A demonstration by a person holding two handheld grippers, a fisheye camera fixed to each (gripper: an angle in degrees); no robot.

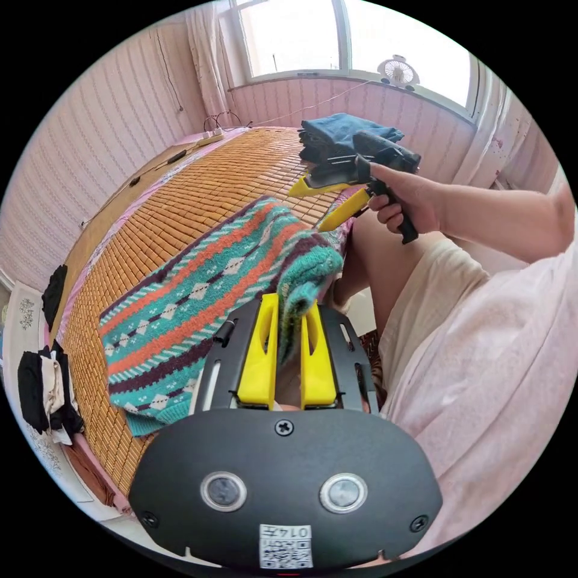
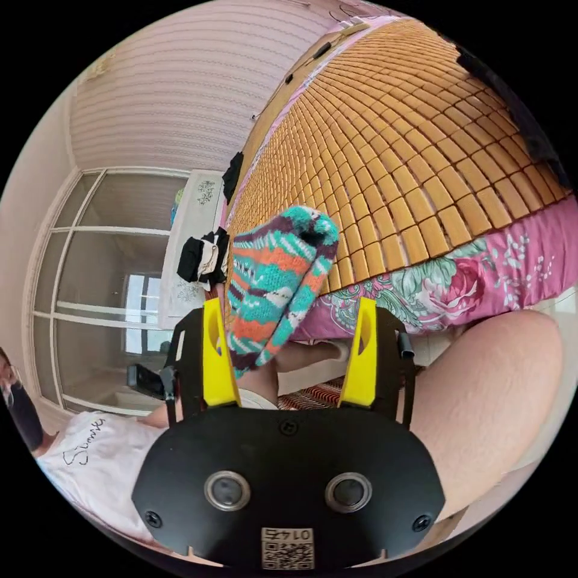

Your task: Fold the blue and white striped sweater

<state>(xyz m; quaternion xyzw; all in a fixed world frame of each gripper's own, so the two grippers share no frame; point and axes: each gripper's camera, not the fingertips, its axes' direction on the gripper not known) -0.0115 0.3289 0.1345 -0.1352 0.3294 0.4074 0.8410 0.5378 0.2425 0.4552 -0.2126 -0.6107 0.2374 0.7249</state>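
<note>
Sweater: a knitted sweater (image 1: pixel 198 301) banded in teal, orange, dark purple and white is seen spread across the bamboo mat (image 1: pixel 198 192) of a bed; the blue and white stripes named in the task are not matched by it.
Position: most of it lies flat on the mat, while one bunched end is lifted off the near edge of the bed.
Left gripper (image 1: pixel 288 346): its yellow jaws are closed on that lifted end, the knit pinched between them.
Right gripper (image 2: pixel 289 355): its jaws stand wide apart with nothing between them; the hanging fold (image 2: pixel 283 289) is just beside its left-hand jaw, and contact cannot be told.
Progress: the work is judged to be at an early stage; one end is being raised, no finished fold is visible, and the rest is left to be done.
Left gripper view: the spread body of the sweater, the right gripper (image 1: pixel 328 205) held in a hand (image 1: pixel 409 201), a stack of dark folded clothes (image 1: pixel 343 135) and a window (image 1: pixel 355 36) are shown.
Right gripper view: the flowered bed cover (image 2: pixel 457 283) under the mat edge, a glazed door (image 2: pixel 96 289) and the raised end from the side are shown.
</note>
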